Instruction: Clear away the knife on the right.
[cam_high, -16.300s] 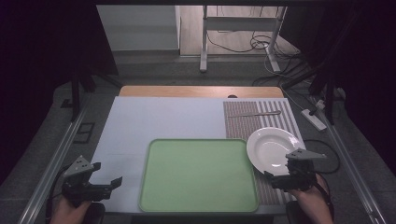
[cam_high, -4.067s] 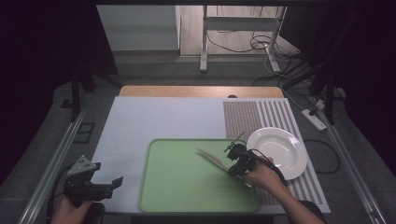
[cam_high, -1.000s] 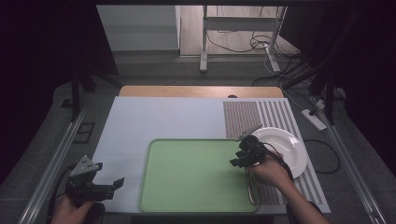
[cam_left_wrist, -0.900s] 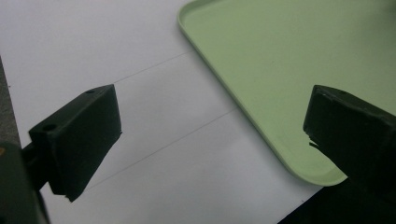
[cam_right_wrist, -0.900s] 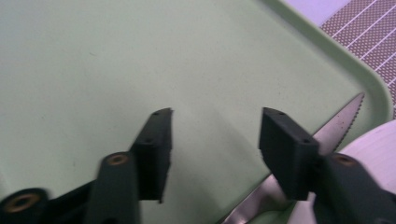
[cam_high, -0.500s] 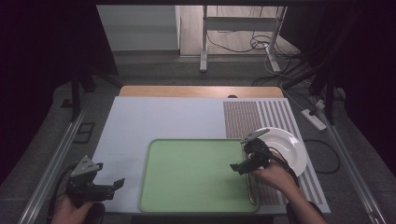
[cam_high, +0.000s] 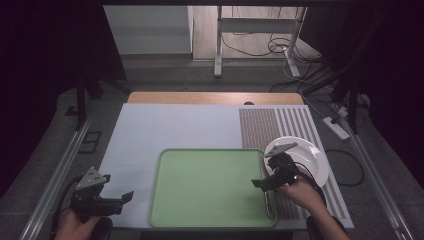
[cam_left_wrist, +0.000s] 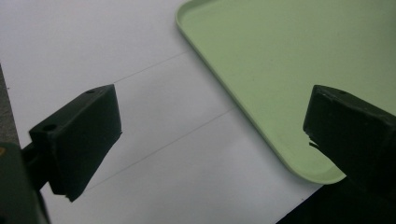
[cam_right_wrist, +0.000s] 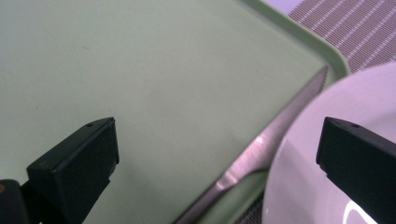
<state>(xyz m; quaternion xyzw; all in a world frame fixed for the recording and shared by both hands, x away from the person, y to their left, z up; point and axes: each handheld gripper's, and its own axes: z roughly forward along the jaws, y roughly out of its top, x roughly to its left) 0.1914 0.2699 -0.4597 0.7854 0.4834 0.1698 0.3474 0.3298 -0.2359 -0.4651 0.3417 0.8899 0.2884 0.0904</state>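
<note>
A silver knife (cam_right_wrist: 275, 130) lies along the inner right edge of the green tray (cam_right_wrist: 140, 70), blade toward the far corner, right beside a white plate (cam_right_wrist: 317, 140). In the high view the knife (cam_high: 269, 204) lies by the tray's (cam_high: 210, 190) right rim, with the plate (cam_high: 307, 160) on the striped mat. My right gripper (cam_high: 261, 181) hovers over that rim, pointing left. Its jaws have just been opening, and the right gripper (cam_right_wrist: 217, 154) is open with nothing gripped. My left gripper (cam_high: 122, 199) rests open at the front left, near the tray's corner (cam_left_wrist: 289, 56).
A white mat (cam_high: 175, 125) covers the table under the tray. A brown striped mat (cam_high: 275, 125) lies to its right, under the plate. A wooden strip (cam_high: 215, 98) edges the far side. Cables and a desk frame lie on the floor beyond.
The right gripper has drawn back toward the person along the tray's right edge, and its jaws stand wider apart. The left gripper has kept still.
</note>
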